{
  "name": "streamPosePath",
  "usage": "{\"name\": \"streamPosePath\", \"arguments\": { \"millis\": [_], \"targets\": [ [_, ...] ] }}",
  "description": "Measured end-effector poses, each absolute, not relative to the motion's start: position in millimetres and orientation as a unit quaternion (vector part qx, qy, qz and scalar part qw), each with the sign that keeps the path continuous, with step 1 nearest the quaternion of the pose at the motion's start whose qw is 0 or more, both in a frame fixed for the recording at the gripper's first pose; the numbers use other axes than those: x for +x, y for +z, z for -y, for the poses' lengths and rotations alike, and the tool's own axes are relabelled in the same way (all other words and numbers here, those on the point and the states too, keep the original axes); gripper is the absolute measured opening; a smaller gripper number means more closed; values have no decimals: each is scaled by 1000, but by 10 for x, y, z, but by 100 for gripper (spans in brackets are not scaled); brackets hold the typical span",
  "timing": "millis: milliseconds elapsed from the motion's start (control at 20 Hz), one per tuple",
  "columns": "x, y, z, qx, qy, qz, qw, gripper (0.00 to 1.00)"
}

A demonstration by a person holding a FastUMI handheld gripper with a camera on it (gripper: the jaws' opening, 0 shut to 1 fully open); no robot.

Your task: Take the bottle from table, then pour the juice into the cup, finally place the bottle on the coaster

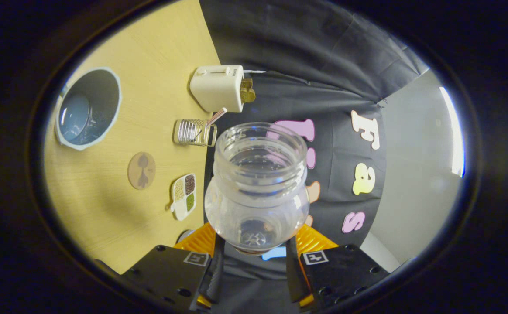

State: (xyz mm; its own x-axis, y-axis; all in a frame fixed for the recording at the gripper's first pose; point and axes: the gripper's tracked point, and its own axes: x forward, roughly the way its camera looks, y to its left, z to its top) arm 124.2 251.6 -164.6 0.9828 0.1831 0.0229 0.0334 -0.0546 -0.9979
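A clear uncapped bottle (pixel 257 187) is held between my fingers, its open mouth pointing straight ahead of the gripper (pixel 254 242), which is shut on the bottle's base. The view is rolled sideways, so the wooden table (pixel 105 218) stands to the left. The cup (pixel 87 109), dark inside with a pale rim, sits far off on the table, its mouth facing me. A round brown coaster (pixel 141 170) lies on the table between the cup and my fingers. No juice can be made out in the bottle.
A white toaster (pixel 218 87) stands at the table's far edge against the black booth wall. Beside it is a small wire rack (pixel 194 132) with a striped stick. A small divided dish of grains (pixel 184 196) lies near the coaster.
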Motion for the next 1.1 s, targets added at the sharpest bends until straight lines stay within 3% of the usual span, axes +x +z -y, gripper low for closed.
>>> {"name": "streamPosePath", "arguments": {
  "millis": [1100],
  "targets": [
    [1352,-1361,-2612,-735,58,115,665,63]
  ]
}}
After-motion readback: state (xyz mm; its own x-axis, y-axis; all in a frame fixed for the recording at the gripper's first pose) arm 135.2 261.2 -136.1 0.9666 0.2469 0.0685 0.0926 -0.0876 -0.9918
